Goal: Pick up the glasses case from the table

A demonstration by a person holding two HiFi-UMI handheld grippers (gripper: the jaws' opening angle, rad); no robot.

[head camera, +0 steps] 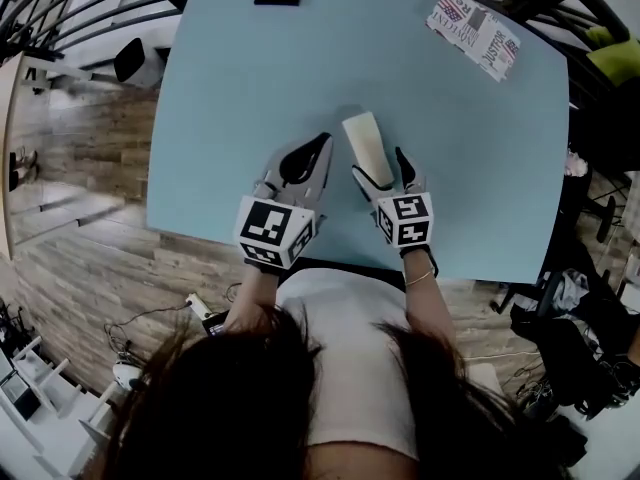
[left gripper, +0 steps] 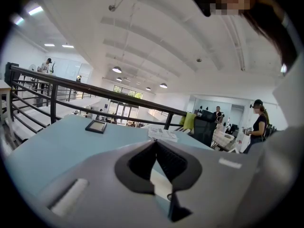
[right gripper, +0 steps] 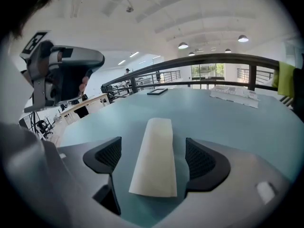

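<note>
A broad pale blue surface (head camera: pixel 250 88) lies below both tools. The left gripper (head camera: pixel 322 143) is clenched tip to tip on nothing, and the right gripper (head camera: pixel 383 171) beside it is spread wide. The slim cream glasses case (head camera: pixel 366 148) lies flat on the surface, its near end between the right jaws, clear of both.

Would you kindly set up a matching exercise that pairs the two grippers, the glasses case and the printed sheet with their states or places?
Things:
1. left gripper
2. right gripper
3. glasses case
4. printed sheet

States or places:
A. lies between open jaws
B. far right corner of the table
C. jaws together, nothing held
D. jaws apart

Pairs: 1-C, 2-D, 3-A, 4-B
</note>
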